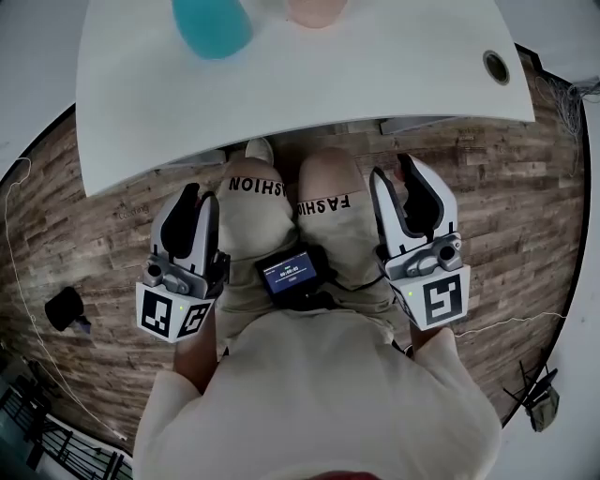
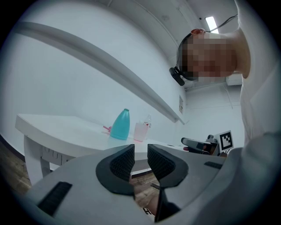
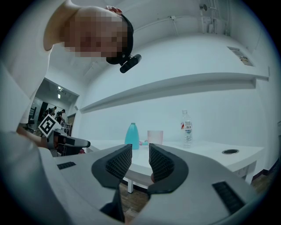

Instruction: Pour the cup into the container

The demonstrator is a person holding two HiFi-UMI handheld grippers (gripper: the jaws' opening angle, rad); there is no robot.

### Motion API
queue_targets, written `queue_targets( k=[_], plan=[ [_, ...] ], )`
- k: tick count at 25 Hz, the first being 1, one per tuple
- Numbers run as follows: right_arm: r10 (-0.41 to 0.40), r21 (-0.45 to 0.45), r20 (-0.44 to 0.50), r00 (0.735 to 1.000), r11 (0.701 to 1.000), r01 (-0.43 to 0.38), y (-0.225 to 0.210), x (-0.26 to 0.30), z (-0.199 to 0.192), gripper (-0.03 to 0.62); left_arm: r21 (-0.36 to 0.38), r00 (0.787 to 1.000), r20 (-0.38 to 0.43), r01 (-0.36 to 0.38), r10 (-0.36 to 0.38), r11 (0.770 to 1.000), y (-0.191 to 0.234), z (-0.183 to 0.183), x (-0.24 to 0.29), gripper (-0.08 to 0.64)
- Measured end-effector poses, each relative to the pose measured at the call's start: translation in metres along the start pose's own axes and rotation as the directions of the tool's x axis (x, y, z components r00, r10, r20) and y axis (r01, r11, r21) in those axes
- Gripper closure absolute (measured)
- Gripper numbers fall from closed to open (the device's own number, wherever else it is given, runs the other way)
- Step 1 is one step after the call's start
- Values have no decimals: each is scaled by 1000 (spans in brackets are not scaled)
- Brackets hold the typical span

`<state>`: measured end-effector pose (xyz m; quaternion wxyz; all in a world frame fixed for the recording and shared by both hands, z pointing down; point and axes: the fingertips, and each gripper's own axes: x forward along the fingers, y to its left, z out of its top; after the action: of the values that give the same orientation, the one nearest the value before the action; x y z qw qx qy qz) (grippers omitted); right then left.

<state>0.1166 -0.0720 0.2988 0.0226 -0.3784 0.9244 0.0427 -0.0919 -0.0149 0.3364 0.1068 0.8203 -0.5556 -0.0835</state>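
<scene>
The cup [image 1: 317,11], a pale pink translucent tumbler, stands upright on the white desk [image 1: 375,84], at the top edge of our head view and partly cut off by it. Just beside it on the left we see the teal bottle [image 1: 211,26], the container, also upright; in the two claw views the pair look close together without plainly touching. From the right claw view we also make out a clear water bottle [image 3: 187,128] with a label, standing to the right of the cup [image 3: 155,136] and apart from it, and a round cable hole [image 3: 230,151] near the desk's corner. A small pink item [image 2: 106,128] lies behind the teal bottle [image 2: 120,125]; we cannot tell what it is.

Both claws are well short of the desk, held low on either side of our knees above the wooden floor [image 1: 525,187]. The left claw [image 1: 192,199] is narrow: its ribbed pads stand close with only a slim gap, and nothing sits in that gap. The right claw [image 1: 405,180] is just as narrow and likewise holds nothing. Each points level toward the desk, with its marker cube nearest our body.

On our lap, between the two claws, rests a small device with a lit screen [image 1: 291,274]. The trouser legs [image 1: 328,202] carry printed letters across the knees
</scene>
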Motion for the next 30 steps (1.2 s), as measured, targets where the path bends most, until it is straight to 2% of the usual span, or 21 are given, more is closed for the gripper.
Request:
queue_targets(
  k=[30],
  plan=[
    [53, -28, 19, 998, 998, -53, -23, 60, 25, 485, 36, 997, 43, -72, 70, 997, 32, 39, 23, 459]
  ],
)
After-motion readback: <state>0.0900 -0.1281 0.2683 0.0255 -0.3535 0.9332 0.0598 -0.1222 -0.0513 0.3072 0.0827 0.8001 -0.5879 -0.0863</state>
